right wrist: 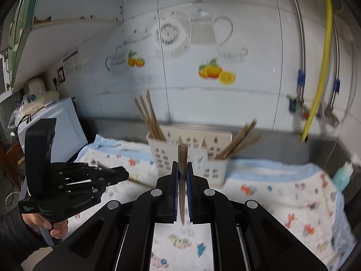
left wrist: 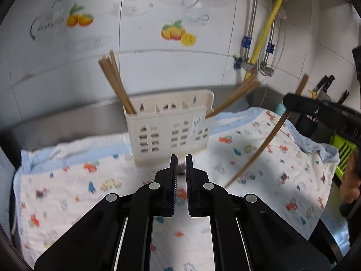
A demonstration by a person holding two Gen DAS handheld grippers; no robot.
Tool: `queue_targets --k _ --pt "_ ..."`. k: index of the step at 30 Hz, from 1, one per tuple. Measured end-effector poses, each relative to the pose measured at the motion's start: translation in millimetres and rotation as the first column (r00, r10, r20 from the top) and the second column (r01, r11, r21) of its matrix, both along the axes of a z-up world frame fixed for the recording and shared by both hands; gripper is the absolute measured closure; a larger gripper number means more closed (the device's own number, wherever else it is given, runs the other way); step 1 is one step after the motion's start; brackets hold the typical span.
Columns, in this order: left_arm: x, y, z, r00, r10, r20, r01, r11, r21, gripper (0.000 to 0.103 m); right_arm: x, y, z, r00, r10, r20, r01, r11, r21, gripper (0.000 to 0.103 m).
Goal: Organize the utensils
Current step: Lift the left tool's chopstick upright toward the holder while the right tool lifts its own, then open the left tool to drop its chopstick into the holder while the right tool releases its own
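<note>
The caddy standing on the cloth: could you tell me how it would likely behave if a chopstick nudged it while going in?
The caddy looks like thin, cut-out plastic, so probably light and easy to shove. It stands on a soft cloth, so it may rock or tip rather than slide. Chopsticks leaning out at the left end may add to the tipping.

Brown chopstick, upright before cream caddy

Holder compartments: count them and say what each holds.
3 in the holder: left compartment holds a chopstick bunch; middle compartment shows none; right compartment holds leaning chopsticks. Bottoms hidden.
</note>
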State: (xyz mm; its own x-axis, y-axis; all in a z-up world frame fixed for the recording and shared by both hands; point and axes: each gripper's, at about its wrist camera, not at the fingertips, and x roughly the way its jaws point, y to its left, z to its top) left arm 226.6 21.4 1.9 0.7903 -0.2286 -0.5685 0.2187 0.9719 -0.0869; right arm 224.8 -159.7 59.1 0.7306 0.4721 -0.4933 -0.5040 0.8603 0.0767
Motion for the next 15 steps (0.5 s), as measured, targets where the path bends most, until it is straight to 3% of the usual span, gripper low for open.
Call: queue_targets --k 7,15 --pt "16 -7 34 0.999 -0.007 0.051 0.004 0.998 0.062 0.097 25 4 48 0.997 -0.008 0.080 0.011 1.000 -0.029 0.096" --pt "25 -2 66 0.994 0.003 0.105 -0.013 0.996 0.089 0.097 56 10 80 0.990 -0.034 0.135 0.037 0.999 -0.014 0.096"
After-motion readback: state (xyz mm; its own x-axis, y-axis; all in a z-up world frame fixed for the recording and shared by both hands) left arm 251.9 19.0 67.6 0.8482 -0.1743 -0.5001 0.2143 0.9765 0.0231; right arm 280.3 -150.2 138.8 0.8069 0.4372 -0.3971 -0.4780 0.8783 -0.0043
